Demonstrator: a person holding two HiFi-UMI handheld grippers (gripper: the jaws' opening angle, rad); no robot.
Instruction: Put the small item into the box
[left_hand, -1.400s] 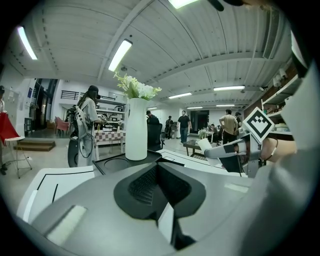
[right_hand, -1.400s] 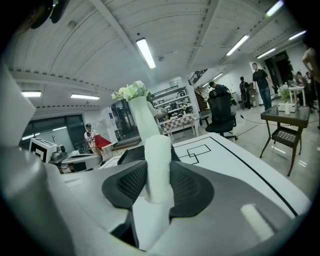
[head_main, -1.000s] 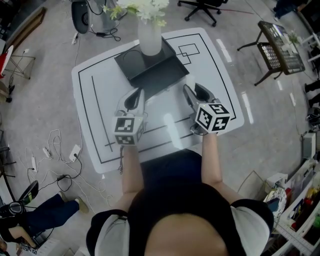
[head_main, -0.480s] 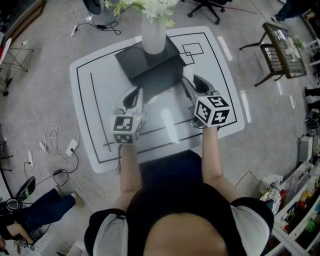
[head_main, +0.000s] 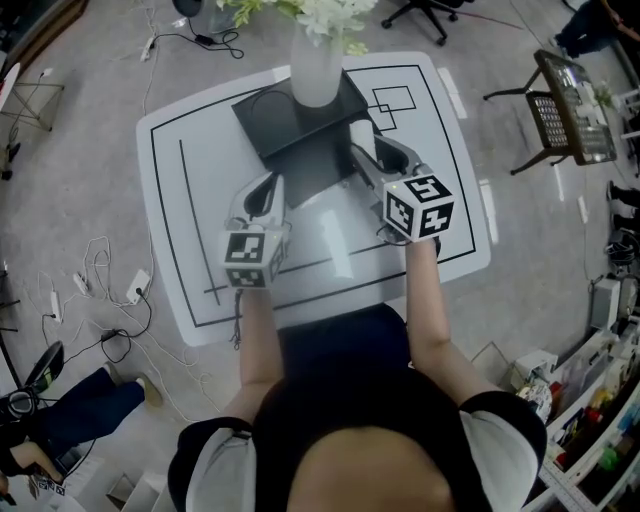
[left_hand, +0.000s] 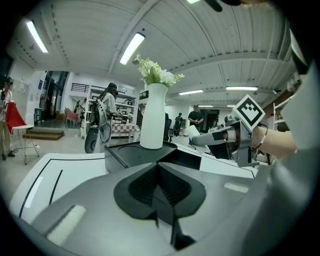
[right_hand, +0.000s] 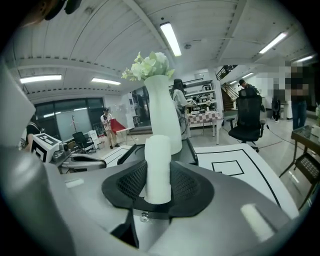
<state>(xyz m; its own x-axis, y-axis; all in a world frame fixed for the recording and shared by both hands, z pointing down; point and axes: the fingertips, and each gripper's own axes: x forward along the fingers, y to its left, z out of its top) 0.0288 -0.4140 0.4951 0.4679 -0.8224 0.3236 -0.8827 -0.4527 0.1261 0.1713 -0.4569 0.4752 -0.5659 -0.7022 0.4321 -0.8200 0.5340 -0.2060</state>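
Note:
A black box (head_main: 318, 158) stands at the back of the white table (head_main: 200, 200), its open part facing me. A tall white vase (head_main: 316, 75) with flowers rests on its raised lid. My right gripper (head_main: 366, 150) is shut on a small white cylinder (right_hand: 158, 160), held upright at the box's right front edge, where the cylinder (head_main: 361, 135) also shows. My left gripper (head_main: 268, 186) hovers just left of the box front, its jaws shut with nothing between them (left_hand: 159, 170). From the left gripper view, the right gripper (left_hand: 212, 140) appears beside the box (left_hand: 135, 152).
Black lines mark the table, with a small square outline (head_main: 392, 98) to the right of the box. Cables (head_main: 110, 290) lie on the floor at left. A low wire side table (head_main: 565, 105) and an office chair (head_main: 420, 15) stand beyond the table.
My right gripper has carried the white cylinder forward and left, up to the box's right front edge, rolling a little. The left gripper has hardly moved.

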